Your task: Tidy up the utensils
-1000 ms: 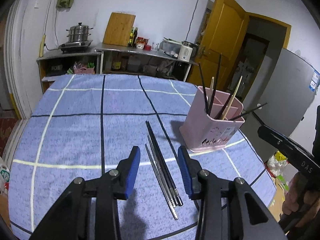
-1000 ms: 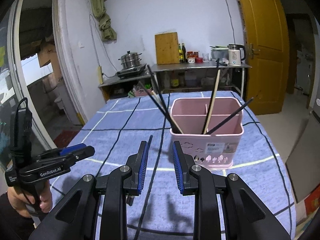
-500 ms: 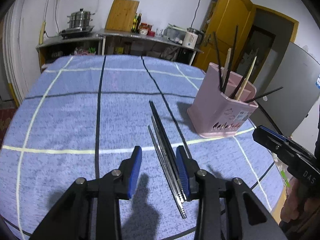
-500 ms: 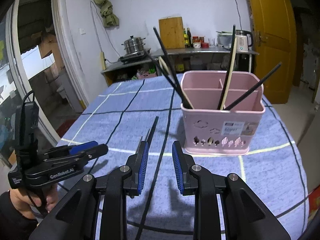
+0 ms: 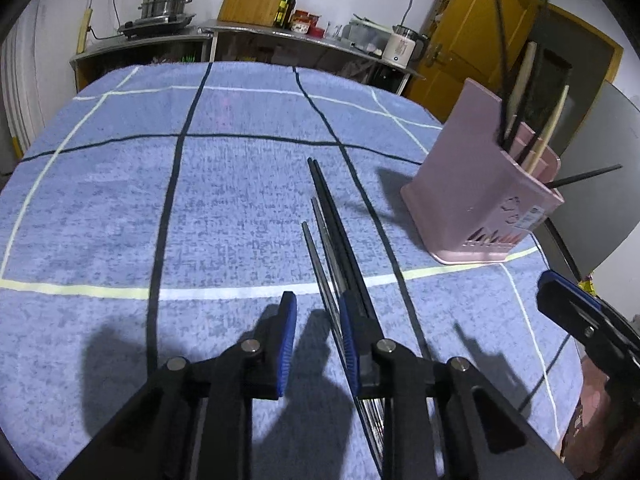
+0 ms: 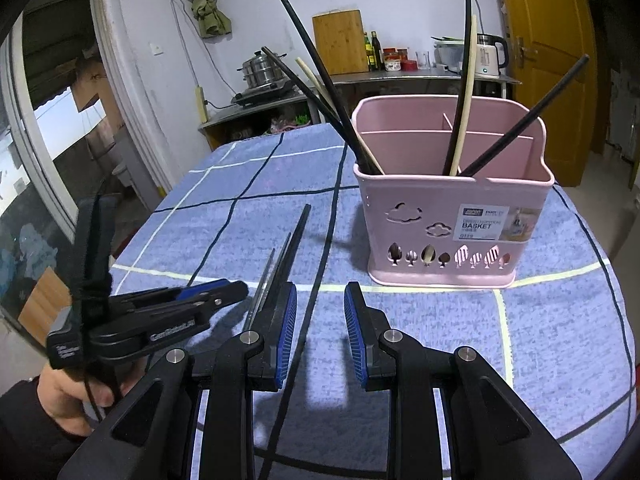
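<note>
**What my desk carries**

My desk [image 5: 120, 208] is covered by a blue cloth [image 6: 560, 300] crossed by dark and pale lines. A pink basket [image 6: 452, 224] stands on it, with chopsticks upright inside. Just left of the basket, black chopsticks [image 5: 332, 216] and metal chopsticks [image 5: 316, 256] lie side by side.

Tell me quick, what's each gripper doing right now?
Left gripper: open, jaws closing beside the chopsticks, nothing gripped.
Right gripper: open, empty.

White walls [image 6: 256, 8], yellow door [image 6: 548, 60], steel counter [image 5: 280, 34], possibly window [image 6: 24, 152] left
</note>
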{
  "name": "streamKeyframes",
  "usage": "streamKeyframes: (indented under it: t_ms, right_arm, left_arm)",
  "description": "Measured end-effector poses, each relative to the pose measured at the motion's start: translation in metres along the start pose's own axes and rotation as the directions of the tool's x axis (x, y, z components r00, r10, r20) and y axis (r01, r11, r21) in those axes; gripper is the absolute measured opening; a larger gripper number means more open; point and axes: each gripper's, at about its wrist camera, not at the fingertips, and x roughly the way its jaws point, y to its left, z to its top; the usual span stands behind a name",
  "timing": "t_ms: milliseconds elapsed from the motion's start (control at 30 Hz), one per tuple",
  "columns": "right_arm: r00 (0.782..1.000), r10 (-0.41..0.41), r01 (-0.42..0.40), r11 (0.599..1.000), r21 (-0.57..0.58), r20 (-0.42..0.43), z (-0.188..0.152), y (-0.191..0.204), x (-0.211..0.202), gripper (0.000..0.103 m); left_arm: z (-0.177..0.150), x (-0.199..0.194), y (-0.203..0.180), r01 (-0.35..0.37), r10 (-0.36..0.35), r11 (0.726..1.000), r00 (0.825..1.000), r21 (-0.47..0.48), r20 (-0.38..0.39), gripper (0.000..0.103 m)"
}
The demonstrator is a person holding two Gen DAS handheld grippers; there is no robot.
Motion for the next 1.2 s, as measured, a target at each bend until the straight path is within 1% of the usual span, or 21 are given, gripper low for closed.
streamKeyframes:
  t_ms: [100, 233, 333, 367, 433, 467, 567, 667, 733, 900, 1000, 1067, 1200]
  right_arm:
    - [1.0, 0.0, 0.0, 1.0, 0.001, -0.006, -0.002, -0.002, 0.002, 0.026]
    - [1.0, 0.001, 0.0, 1.0, 0.009, -0.012, -0.002, -0.002, 0.008, 0.026]
    - [1.0, 0.002, -0.002, 1.0, 0.017, -0.017, -0.003, -0.004, 0.01, 0.026]
    - [1.0, 0.003, -0.003, 1.0, 0.016, -0.017, -0.003, -0.003, 0.01, 0.026]
    - [1.0, 0.004, -0.003, 1.0, 0.015, -0.02, -0.004, -0.003, 0.011, 0.026]
    - [1.0, 0.005, -0.005, 1.0, 0.015, -0.022, -0.006, -0.002, 0.01, 0.026]
    - [1.0, 0.012, -0.012, 1.0, 0.011, -0.028, -0.005, 0.002, 0.011, 0.026]
    - [0.999, 0.028, -0.029, 1.0, -0.006, -0.033, -0.004, 0.011, 0.014, 0.026]
    - [0.998, 0.04, -0.041, 0.999, -0.017, -0.037, -0.003, 0.017, 0.019, 0.026]
    - [0.994, 0.08, -0.083, 0.996, -0.036, -0.068, 0.004, 0.035, 0.046, 0.026]
    - [0.991, 0.1, -0.105, 0.993, -0.049, -0.094, 0.008, 0.045, 0.067, 0.026]
    - [0.988, 0.102, -0.109, 0.992, -0.057, -0.115, 0.012, 0.048, 0.083, 0.026]
    - [0.982, 0.105, -0.115, 0.992, -0.057, -0.155, 0.018, 0.053, 0.113, 0.026]
  left_arm:
    - [0.001, 0.009, -0.001, -0.008, 0.008, 1.0, 1.0, -0.006, -0.015, 0.023]
    - [0.0, 0.013, -0.006, -0.02, 0.02, 1.0, 1.0, 0.008, -0.01, 0.022]
    - [0.001, 0.015, -0.009, -0.045, 0.045, 0.999, 0.999, 0.026, -0.002, 0.019]
    - [0.001, 0.015, -0.01, -0.052, 0.052, 0.998, 0.999, 0.028, -0.001, 0.018]
    - [0.001, 0.017, -0.012, -0.084, 0.084, 0.995, 0.996, 0.051, 0.005, 0.011]
    - [0.002, 0.017, -0.014, -0.091, 0.091, 0.994, 0.996, 0.061, 0.007, 0.01]
    - [0.003, 0.016, -0.012, -0.093, 0.093, 0.993, 0.996, 0.071, 0.002, 0.008]
    - [0.004, 0.011, -0.001, -0.108, 0.109, 0.992, 0.994, 0.069, 0.001, 0.006]
    - [0.004, 0.005, 0.015, -0.129, 0.129, 0.991, 0.992, 0.044, 0.003, 0.006]
    - [0.004, -0.007, 0.053, -0.188, 0.188, 0.982, 0.982, -0.024, 0.012, 0.006]
    - [0.003, -0.014, 0.073, -0.208, 0.21, 0.976, 0.978, -0.069, 0.014, 0.006]
    - [0.001, -0.017, 0.082, -0.201, 0.204, 0.975, 0.979, -0.091, 0.015, 0.006]
    - [-0.001, -0.019, 0.086, -0.172, 0.174, 0.979, 0.985, -0.106, 0.017, 0.006]
